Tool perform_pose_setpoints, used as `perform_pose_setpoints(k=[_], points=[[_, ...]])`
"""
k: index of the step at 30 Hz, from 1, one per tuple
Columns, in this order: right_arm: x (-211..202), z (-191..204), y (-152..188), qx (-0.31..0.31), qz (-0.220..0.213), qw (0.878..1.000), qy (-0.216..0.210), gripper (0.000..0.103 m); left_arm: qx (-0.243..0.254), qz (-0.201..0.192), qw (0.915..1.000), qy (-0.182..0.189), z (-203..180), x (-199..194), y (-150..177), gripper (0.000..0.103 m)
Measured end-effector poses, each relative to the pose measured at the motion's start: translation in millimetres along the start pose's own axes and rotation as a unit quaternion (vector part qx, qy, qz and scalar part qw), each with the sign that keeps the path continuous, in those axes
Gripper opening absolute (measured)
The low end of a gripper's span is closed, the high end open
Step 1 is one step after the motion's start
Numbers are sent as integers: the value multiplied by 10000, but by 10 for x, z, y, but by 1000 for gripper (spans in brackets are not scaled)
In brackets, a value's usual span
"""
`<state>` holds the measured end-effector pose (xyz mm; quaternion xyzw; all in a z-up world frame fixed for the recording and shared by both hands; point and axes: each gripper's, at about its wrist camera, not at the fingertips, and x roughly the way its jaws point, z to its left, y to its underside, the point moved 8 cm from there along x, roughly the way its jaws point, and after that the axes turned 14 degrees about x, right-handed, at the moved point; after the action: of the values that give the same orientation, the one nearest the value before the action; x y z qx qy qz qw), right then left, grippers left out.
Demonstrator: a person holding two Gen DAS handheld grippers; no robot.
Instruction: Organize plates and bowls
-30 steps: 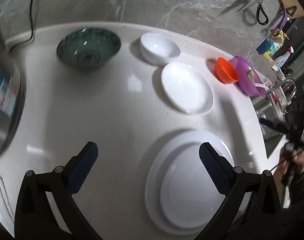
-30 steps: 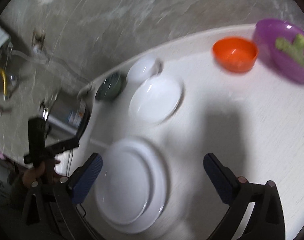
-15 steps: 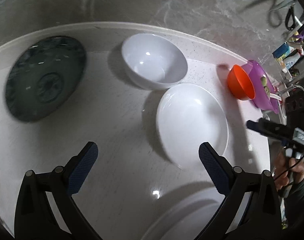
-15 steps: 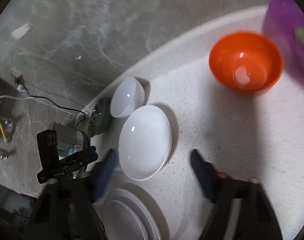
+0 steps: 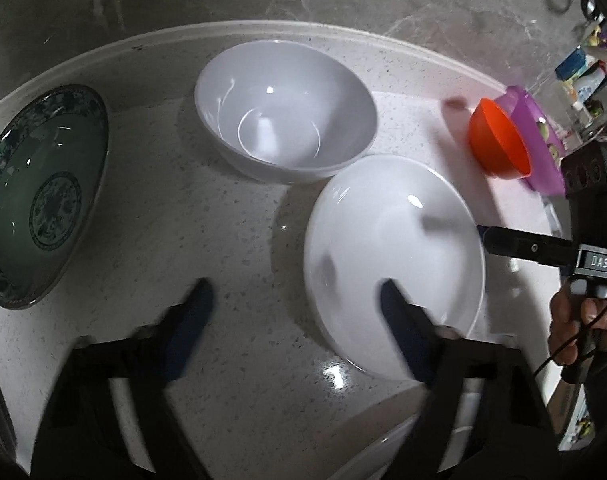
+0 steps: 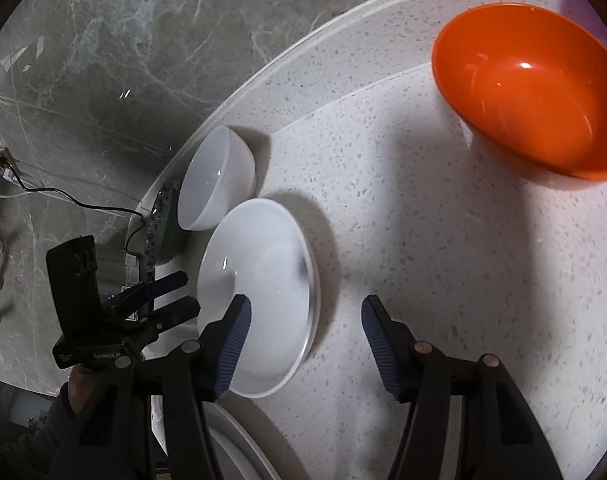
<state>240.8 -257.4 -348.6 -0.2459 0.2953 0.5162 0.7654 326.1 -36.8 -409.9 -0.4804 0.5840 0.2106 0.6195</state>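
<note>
White shallow plate [image 5: 395,256] lies on bench [image 5: 223,232], touching white bowl [image 5: 283,108]. Left tool [image 5: 295,304] jaws just been closing, straddling plate's rim, not clamped. Right tool [image 6: 303,320] jaws apart, straddling opposite rim, no visible pinch.

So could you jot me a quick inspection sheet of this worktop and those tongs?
Surface: pale speckled stone counter, dry.
Job's things: shallow white plate; deep white bowl behind it; green patterned dish; orange plastic bowl; stacked white plates at the near edge.
Clutter: purple container, bottles beyond.
Tongs: left tongs have just been closing, right tongs narrowed too; both straddle the shallow plate's rim without gripping.
Cables: black cable by the wall.
Surroundings: grey marble wall.
</note>
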Motion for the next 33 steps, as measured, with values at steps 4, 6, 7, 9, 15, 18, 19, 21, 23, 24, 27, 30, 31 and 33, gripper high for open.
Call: perform_pose_setpoints(k=[4,6,7,9,15,18,19,21,23,24,27,30,31,33], points=[[56,-7,-19,12,118,9999,44,62,-39,108,9999,6,-21,105,0,66],[95,-10,-14,3,205,9997,95,61,-64,114,9999,48,-35,128,4,66],[112,-1,-21,1,217,9997,90,61,-77,108,9999,56,-43,137,3,65],[123,1,-32,15,230,9997,90,60,-128,133,9998,101,-59,186,-19,60],[151,-7,-78,137,241,9995,165,51,-196,132,9996,149,-94,244,-56,58],[166,-9,-70,133,275,9993,229,43,-207,154,9995,164,-113,269,-62,49],[174,-16,-70,155,288,9991,265,41,-198,156,9996,140,-108,260,-66,45],[190,-26,-73,183,312,9988,314,33,-197,168,9995,194,-113,253,-66,28],[209,-37,-68,179,334,9985,385,22,-169,179,9995,206,-123,259,-63,23],[221,-44,-61,155,357,9983,436,17,-140,178,9995,210,-137,266,-65,22],[245,-29,-48,99,373,9980,498,13,-84,181,9995,247,-180,260,-59,13],[258,26,-42,-45,345,9976,595,9,0,192,9996,225,-234,268,-76,10],[268,40,-43,-83,320,9973,655,9,18,192,9996,229,-245,271,-82,10],[281,41,-53,-86,289,9971,703,9,-15,183,9994,286,-245,279,-79,9]])
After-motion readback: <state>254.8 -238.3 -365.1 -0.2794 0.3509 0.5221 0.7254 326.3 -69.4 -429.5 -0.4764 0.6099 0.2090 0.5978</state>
